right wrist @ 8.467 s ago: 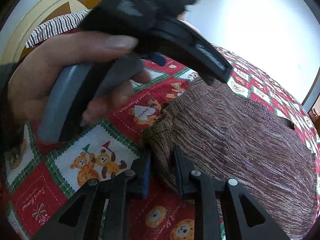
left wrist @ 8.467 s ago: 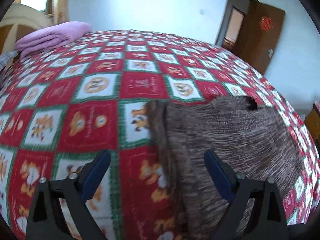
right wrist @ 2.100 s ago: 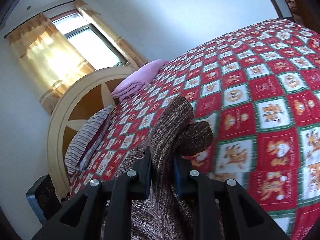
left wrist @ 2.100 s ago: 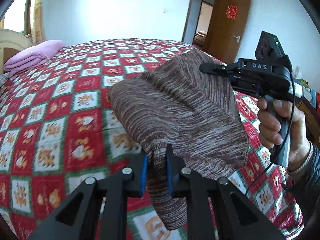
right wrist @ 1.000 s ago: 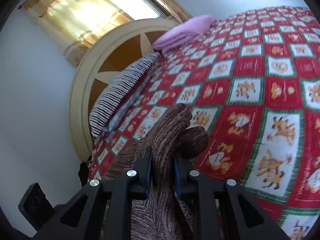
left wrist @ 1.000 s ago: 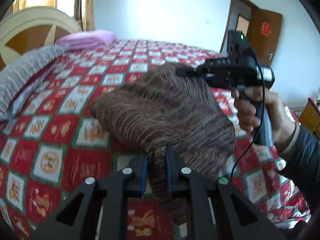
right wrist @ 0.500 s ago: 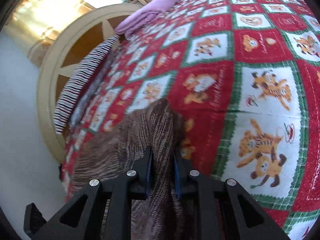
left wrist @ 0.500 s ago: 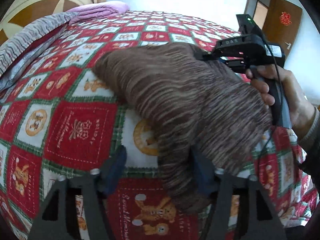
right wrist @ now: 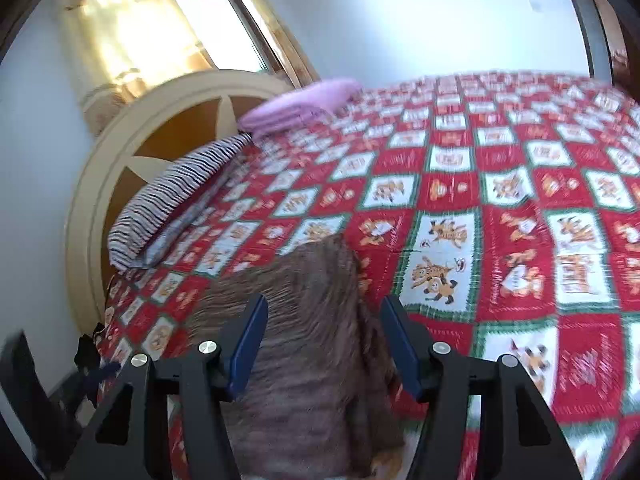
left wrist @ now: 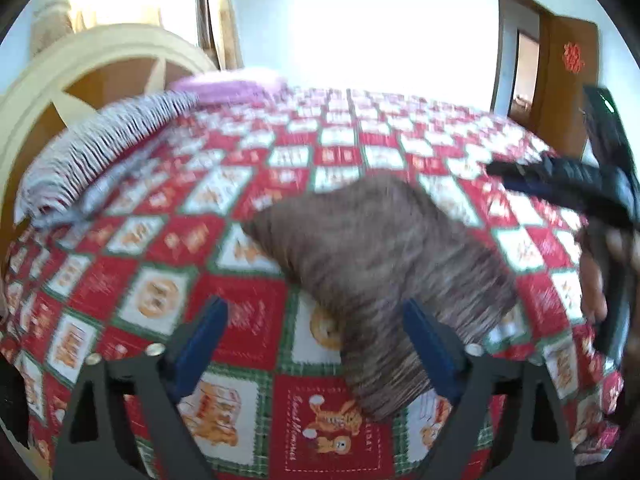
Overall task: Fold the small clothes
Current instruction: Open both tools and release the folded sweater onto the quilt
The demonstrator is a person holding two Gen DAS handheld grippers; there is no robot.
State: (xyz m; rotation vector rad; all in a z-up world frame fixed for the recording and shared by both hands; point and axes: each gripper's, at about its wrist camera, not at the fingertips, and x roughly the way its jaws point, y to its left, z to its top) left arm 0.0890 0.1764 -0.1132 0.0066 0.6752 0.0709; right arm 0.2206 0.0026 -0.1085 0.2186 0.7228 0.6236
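The brown knit garment [left wrist: 384, 256] is seen lying folded on the red patchwork bedspread [left wrist: 248, 312]. The left gripper [left wrist: 316, 332] is held with its jaws spread wide, nothing pinched between them. The right gripper [right wrist: 324, 340] is likewise spread apart above the garment [right wrist: 304, 344].

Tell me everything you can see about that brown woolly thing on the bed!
The brown sweater looks like a soft knit, streaked in brown and pale thread. It lies folded in a thick bundle on the red, white and green teddy-bear bedspread, near its front edge. Both the left gripper and the right gripper are open around it, not squeezing. The picture is blurry.
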